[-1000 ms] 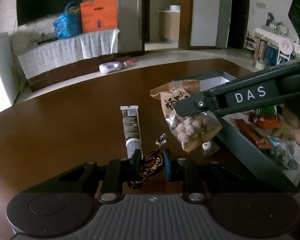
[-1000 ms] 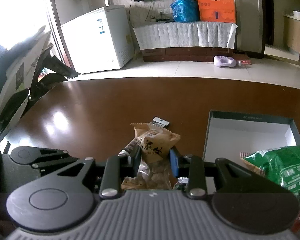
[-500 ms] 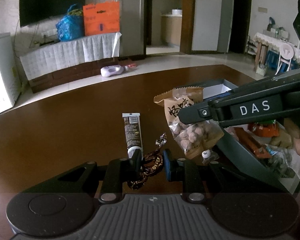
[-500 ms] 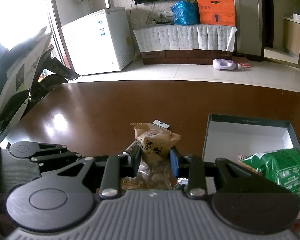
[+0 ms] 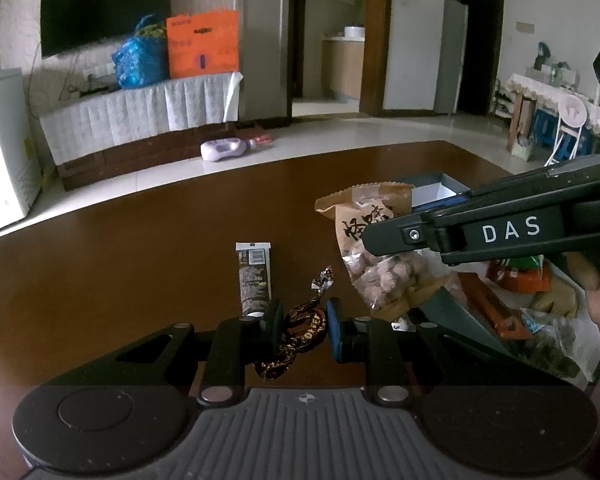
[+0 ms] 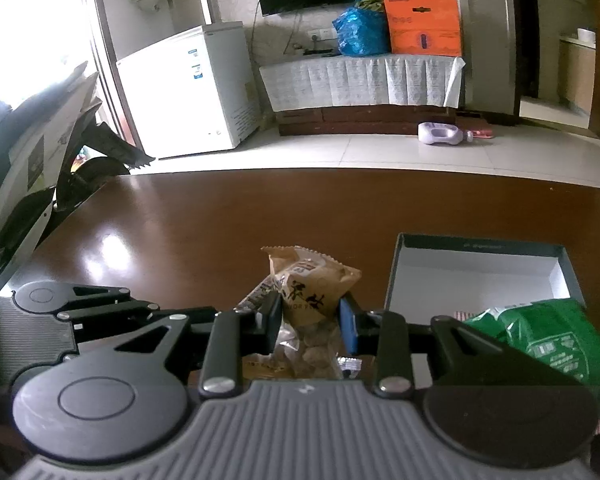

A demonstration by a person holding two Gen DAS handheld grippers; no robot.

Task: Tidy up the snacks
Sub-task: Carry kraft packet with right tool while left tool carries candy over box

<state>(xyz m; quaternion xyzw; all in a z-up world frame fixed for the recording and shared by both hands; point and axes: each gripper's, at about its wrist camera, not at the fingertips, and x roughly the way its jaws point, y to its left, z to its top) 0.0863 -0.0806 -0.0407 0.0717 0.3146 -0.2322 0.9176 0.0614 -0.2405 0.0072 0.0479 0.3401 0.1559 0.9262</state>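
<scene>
Nut bag (image 6: 314, 300) pinched in R gripper (image 6: 310, 322), off table.

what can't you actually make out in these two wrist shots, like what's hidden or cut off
- Box contents: the right wrist view's own gripper body covers the near half; only a green bag shows.
- Nut bag: in the left wrist view the right gripper crosses its middle, so the print is partly hidden.
- Long wrapped bar: its near end sits behind the left gripper finger; print too small to read.
- Toffee candy: lower twist in shadow.

box (image 6: 480, 268) back half free (front crowded)
</scene>
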